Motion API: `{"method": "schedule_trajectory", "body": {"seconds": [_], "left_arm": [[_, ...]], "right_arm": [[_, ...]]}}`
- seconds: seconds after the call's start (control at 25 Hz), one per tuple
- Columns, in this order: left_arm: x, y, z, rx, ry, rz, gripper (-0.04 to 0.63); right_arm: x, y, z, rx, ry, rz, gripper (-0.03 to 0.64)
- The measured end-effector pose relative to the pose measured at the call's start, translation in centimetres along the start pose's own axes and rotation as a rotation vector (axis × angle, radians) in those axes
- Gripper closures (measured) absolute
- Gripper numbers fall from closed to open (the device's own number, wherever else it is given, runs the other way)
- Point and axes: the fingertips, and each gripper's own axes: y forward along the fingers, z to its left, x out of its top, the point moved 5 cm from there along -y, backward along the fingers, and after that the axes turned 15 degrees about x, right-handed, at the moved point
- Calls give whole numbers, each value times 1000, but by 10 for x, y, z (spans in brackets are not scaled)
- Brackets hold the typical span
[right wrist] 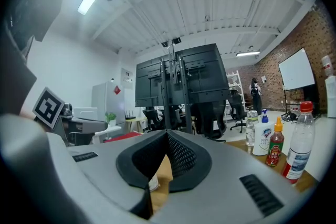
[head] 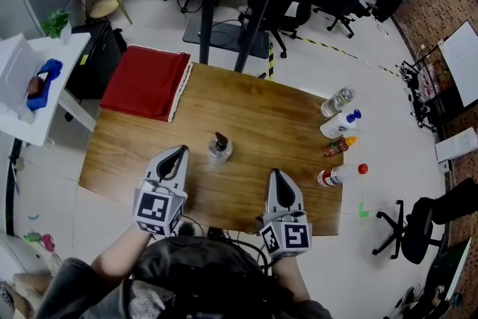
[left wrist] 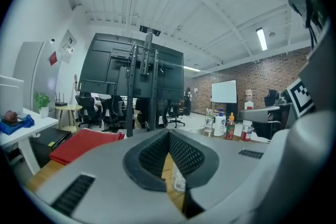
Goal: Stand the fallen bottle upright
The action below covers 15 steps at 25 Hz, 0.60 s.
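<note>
In the head view, a wooden worktop [head: 246, 104] carries a small clear bottle [head: 219, 147] with a dark top near its middle. The bottle appears to stand upright, apart from both grippers. The left gripper [head: 181, 152] lies near and to the left of the bottle, pointing toward the far side. The right gripper [head: 275, 174] lies near and to the right of it, a little further back. Both have their jaws drawn together to a point. A folded red cloth [head: 146, 82] covers the far left corner. Along the right edge stand four more items in a row: a clear water bottle [head: 337, 101], a white bottle with a blue cap [head: 340, 123], a small red sauce bottle [head: 337, 146] and a red-capped bottle [head: 340, 174].

In the left gripper view, the jaws meet at their tips with nothing held between them. A strip of the small bottle's labelled side shows through the gap beneath the tips. The red cloth lies to the left, and the row of four bottles stands far off to the right. The other gripper's marker cube [left wrist: 302, 97] shows at the right edge.

In the right gripper view, the jaws are likewise closed on nothing. A sliver of the small bottle shows low in the gap, to the left. The four bottles stand upright along the right side.
</note>
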Motion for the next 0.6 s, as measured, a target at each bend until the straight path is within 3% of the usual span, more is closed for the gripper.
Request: {"method": "schedule_trajectory", "body": {"seconds": [0.32,0.6], "left_arm": [[-4,4,-2,1,19,30,565],[-2,9,0,19,18,2,565]], "right_arm": [[-7,4,1,22,19,17,621],[-9,5,-1,25,38,23,620]]}}
